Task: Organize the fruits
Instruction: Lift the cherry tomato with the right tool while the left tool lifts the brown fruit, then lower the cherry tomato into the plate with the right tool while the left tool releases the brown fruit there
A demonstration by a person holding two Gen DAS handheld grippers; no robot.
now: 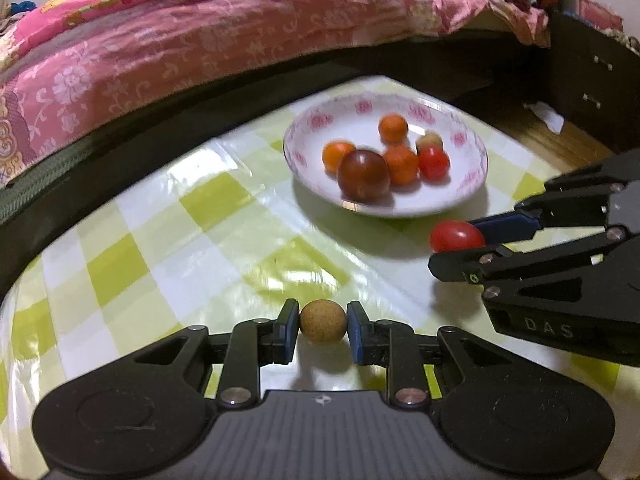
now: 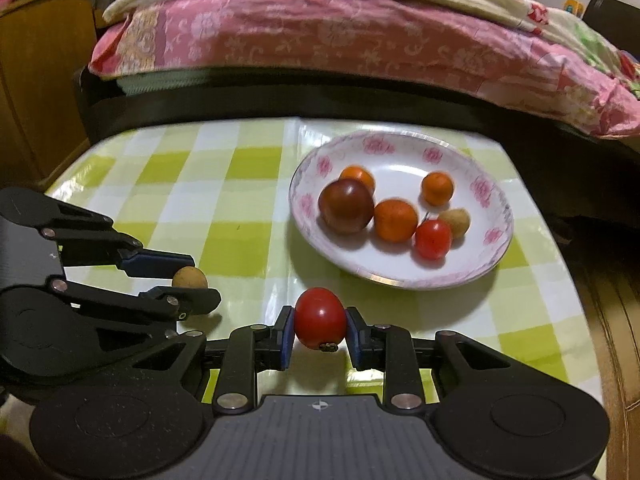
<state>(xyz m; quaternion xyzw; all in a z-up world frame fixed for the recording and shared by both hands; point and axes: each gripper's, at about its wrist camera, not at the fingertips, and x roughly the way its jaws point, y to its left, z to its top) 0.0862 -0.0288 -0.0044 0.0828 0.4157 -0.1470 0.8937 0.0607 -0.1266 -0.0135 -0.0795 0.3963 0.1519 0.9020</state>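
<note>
With the left gripper [image 1: 323,322] clamping its jaws on the brown fruit [image 1: 323,321] and the right gripper [image 2: 320,326] clamping a red tomato [image 2: 320,317], both above the surface [image 1: 168,240], carry each level over the plate [image 2: 496,248] rim before releasing.

Your left gripper [image 1: 323,322] and right gripper [image 2: 320,326] are matte black linkages with blue pads, silver rivets around 5 and 7 o'clock, "DAS" lettering on the right one's side.
</note>
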